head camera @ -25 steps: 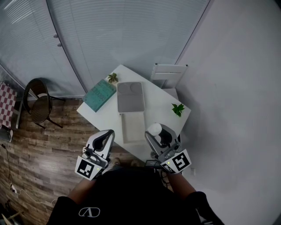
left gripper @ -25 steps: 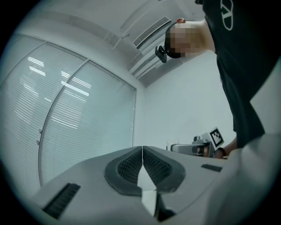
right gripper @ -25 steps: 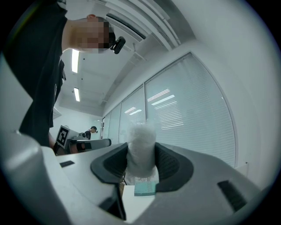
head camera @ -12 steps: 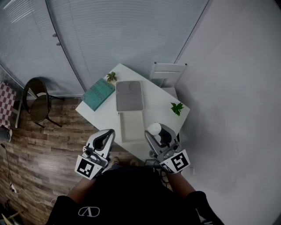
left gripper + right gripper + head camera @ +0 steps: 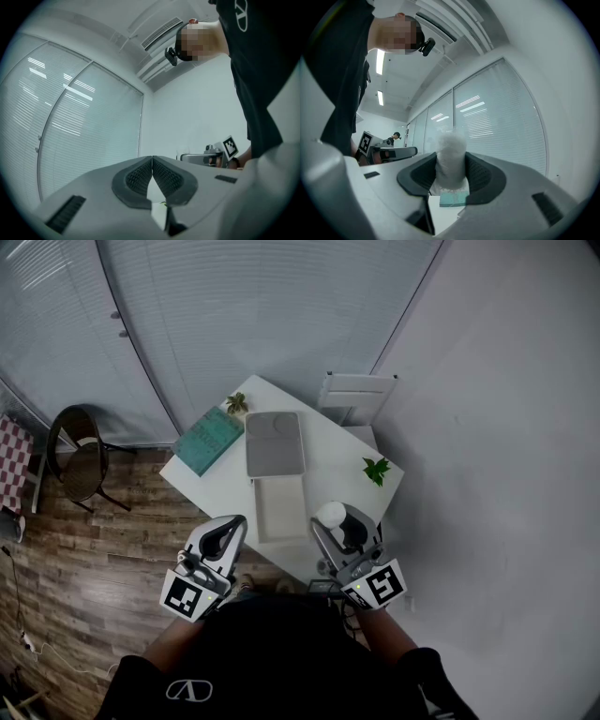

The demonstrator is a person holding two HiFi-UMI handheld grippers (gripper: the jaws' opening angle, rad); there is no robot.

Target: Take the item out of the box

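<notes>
In the head view an open white box [image 5: 281, 505] lies on the white table [image 5: 333, 457], with its grey lid [image 5: 275, 443] just beyond it. My right gripper [image 5: 330, 520] hovers near the table's front right corner, shut on a white rounded item [image 5: 329, 514]. The same white item [image 5: 451, 157] sits pinched between that gripper's dark pads [image 5: 480, 176] in the right gripper view. My left gripper [image 5: 228, 530] hangs off the table's front left edge, jaws shut and empty; its pads [image 5: 138, 178] touch at the tips in the left gripper view.
A teal book [image 5: 211, 440] and a small plant [image 5: 236, 403] sit at the table's far left. Another small plant [image 5: 376, 469] sits at the right edge. A white chair [image 5: 356, 395] stands behind the table, a dark chair [image 5: 80, 460] on the wood floor at left. Blinds cover the windows.
</notes>
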